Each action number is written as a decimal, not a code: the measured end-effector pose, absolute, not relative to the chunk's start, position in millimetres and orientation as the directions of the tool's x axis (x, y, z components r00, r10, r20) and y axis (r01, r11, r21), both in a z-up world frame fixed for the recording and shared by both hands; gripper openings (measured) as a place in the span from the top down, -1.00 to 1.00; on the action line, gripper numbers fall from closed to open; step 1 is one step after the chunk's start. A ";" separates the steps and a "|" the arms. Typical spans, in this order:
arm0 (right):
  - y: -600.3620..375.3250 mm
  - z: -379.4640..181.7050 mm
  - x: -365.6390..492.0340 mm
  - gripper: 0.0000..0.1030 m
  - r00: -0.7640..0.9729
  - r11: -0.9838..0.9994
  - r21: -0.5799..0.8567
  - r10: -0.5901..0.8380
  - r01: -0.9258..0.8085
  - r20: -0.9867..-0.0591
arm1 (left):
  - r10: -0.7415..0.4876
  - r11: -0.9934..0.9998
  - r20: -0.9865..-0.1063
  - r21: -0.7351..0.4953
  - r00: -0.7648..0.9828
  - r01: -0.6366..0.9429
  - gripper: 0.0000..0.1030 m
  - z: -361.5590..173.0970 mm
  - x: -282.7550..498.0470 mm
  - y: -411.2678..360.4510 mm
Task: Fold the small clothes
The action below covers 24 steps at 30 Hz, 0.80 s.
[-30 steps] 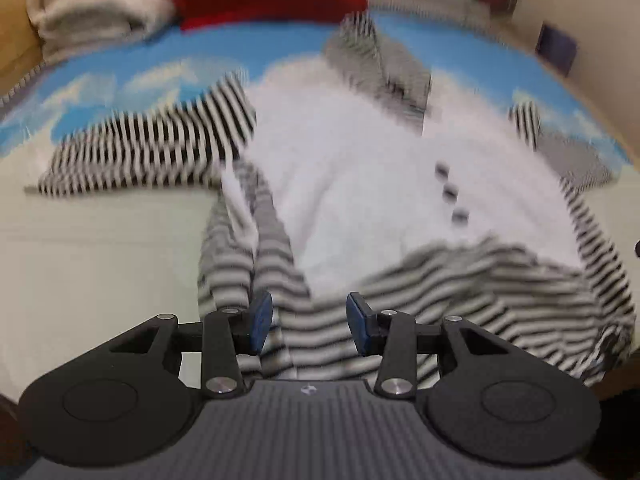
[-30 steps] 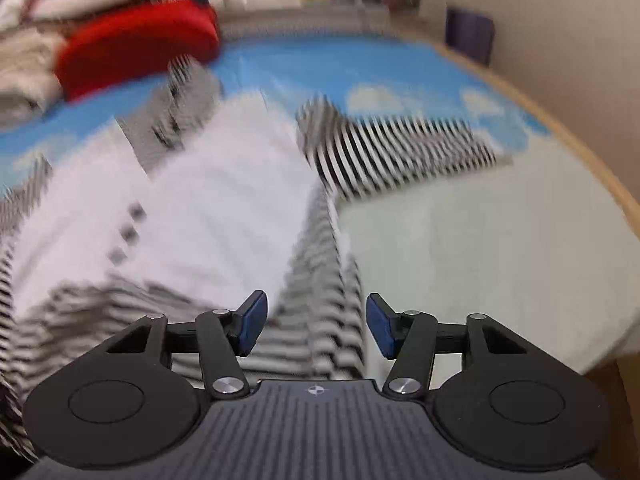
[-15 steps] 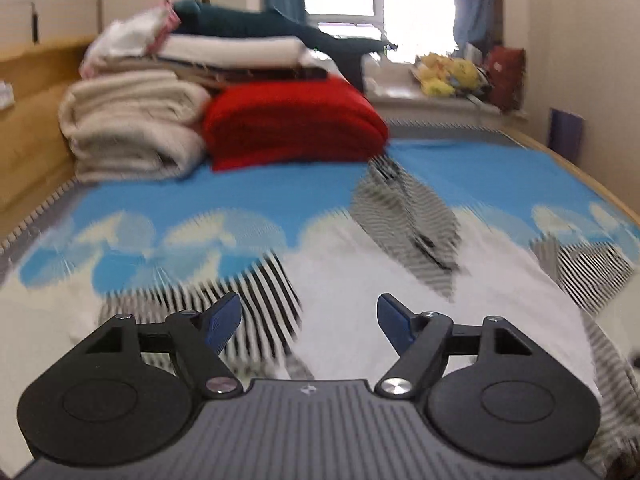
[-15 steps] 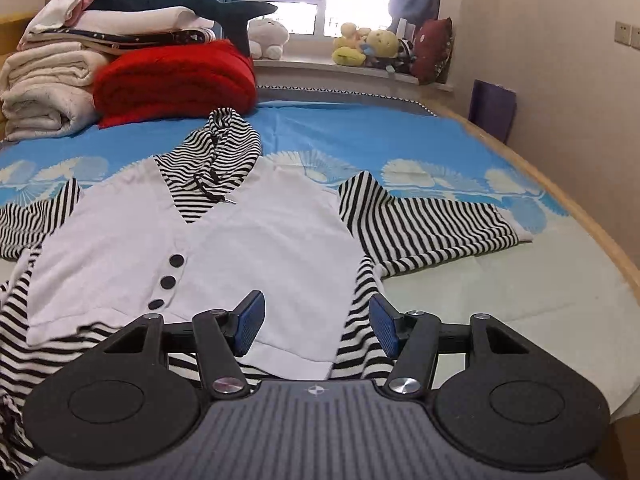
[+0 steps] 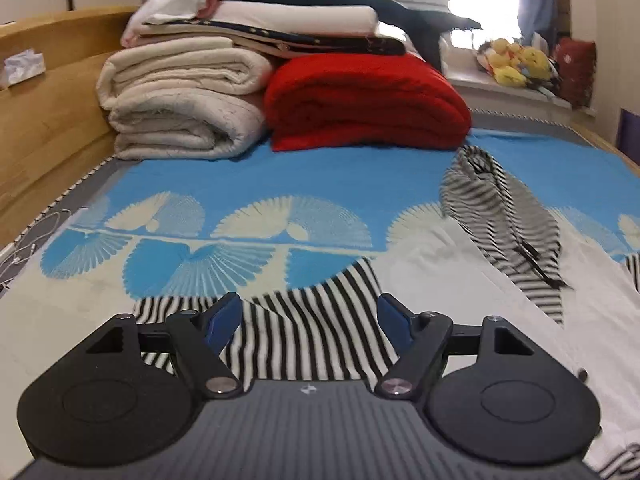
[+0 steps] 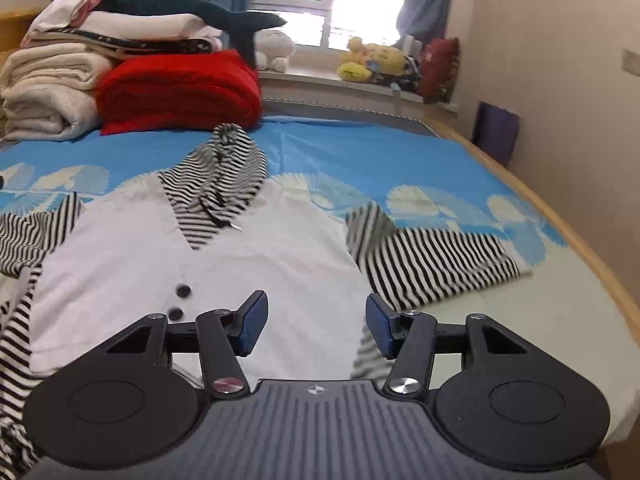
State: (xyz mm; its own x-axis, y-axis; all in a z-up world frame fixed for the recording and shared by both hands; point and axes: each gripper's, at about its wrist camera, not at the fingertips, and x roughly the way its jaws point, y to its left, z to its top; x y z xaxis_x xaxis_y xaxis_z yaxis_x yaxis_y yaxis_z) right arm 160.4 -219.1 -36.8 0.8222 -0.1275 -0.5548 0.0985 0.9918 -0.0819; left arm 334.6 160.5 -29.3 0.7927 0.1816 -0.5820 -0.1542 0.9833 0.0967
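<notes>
A small hooded top (image 6: 248, 264) lies face up on the bed: white body with dark buttons, black-and-white striped hood (image 6: 224, 172) and sleeves spread to both sides. In the left wrist view my left gripper (image 5: 310, 322) hangs open over the garment's striped left sleeve (image 5: 312, 320), with nothing between its blue pads. In the right wrist view my right gripper (image 6: 314, 326) is open above the white body near the right side seam. The other striped sleeve (image 6: 432, 264) stretches away to the right of it. Neither gripper touches the cloth.
Folded cream blankets (image 5: 184, 100) and a red blanket (image 5: 364, 100) are stacked at the bed's far end, with a plush shark on top. A wooden headboard (image 5: 44, 120) runs along the left. The bed's right edge (image 6: 580, 248) is close to a wall. Plush toys sit on the windowsill.
Both grippers pulled back and rose from the garment's hem, tilting up. The left gripper opened wider and shifted left over the sleeve. The garment now lies spread flat.
</notes>
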 end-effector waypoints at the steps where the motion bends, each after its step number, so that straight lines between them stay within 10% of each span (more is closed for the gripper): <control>1: -216.0 -28.8 168.7 -0.11 0.823 0.994 -0.067 -0.112 0.089 -0.557 | 0.185 0.982 -0.580 0.090 0.793 -0.164 -0.54 -31.7 334.3 164.0; 14: -139.0 16.2 291.4 -0.28 0.894 0.993 0.069 0.113 -0.092 -0.434 | 0.257 0.924 -0.725 -0.008 0.639 -0.382 -0.36 -87.2 345.3 245.3; 19: -132.1 -9.7 312.2 0.02 0.808 0.988 0.097 0.157 -0.124 -0.569 | 0.318 0.830 -0.783 -0.043 0.535 -0.556 -0.22 -116.6 351.0 304.6; 24: -135.7 7.0 323.5 0.22 0.837 0.974 0.114 0.228 -0.198 -0.498 | 0.346 0.711 -0.810 -0.103 0.474 -0.695 -0.23 -139.4 358.8 350.6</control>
State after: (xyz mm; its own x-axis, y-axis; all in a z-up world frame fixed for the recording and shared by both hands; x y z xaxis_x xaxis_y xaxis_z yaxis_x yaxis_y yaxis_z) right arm 323.5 -135.7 7.0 0.8367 0.2284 -0.4978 -0.1981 0.9736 0.1137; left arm 358.8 350.6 -139.4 0.4738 0.3465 -0.8096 -0.6953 0.7113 -0.1025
